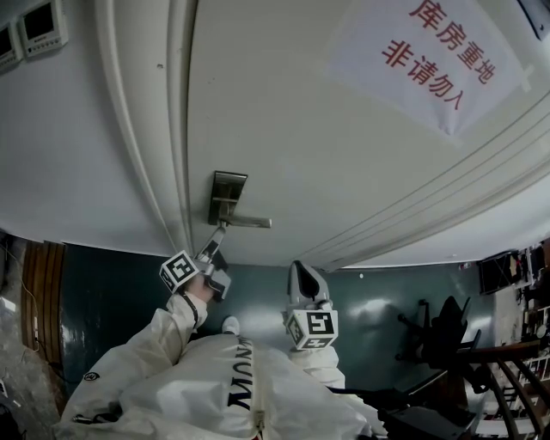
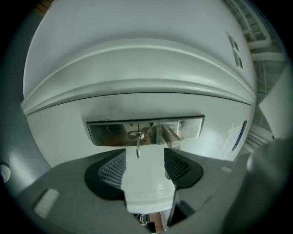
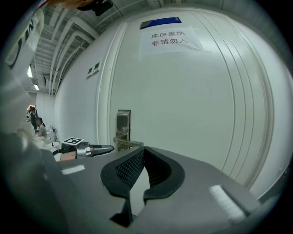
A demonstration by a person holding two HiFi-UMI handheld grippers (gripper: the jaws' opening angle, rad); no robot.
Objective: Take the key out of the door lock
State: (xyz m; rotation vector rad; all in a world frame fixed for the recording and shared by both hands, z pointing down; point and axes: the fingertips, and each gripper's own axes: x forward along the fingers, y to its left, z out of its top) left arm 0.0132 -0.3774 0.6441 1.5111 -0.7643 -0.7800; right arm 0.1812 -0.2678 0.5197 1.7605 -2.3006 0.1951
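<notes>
A small metal key (image 2: 138, 145) sticks out of the steel lock plate (image 2: 110, 132), just left of the lever handle (image 2: 170, 137). My left gripper (image 2: 144, 161) is open, its ribbed pads (image 2: 112, 170) spread either side of the key's end without touching it. In the head view the left gripper (image 1: 215, 241) points up at the lock plate (image 1: 229, 191) from below. My right gripper (image 1: 300, 271) hangs lower and to the right, away from the door, shut on nothing. From the right gripper view, the pads (image 3: 130, 168) meet at their tips, and the lock plate (image 3: 123, 121) lies further off.
The pale door carries a paper sign (image 1: 430, 60) with red characters at upper right. Its frame (image 1: 142, 129) runs left of the lock, with wall panels (image 1: 39, 26) beyond. Dark chairs and clutter (image 1: 447, 335) stand at lower right. A person's white sleeves (image 1: 172, 378) fill the bottom.
</notes>
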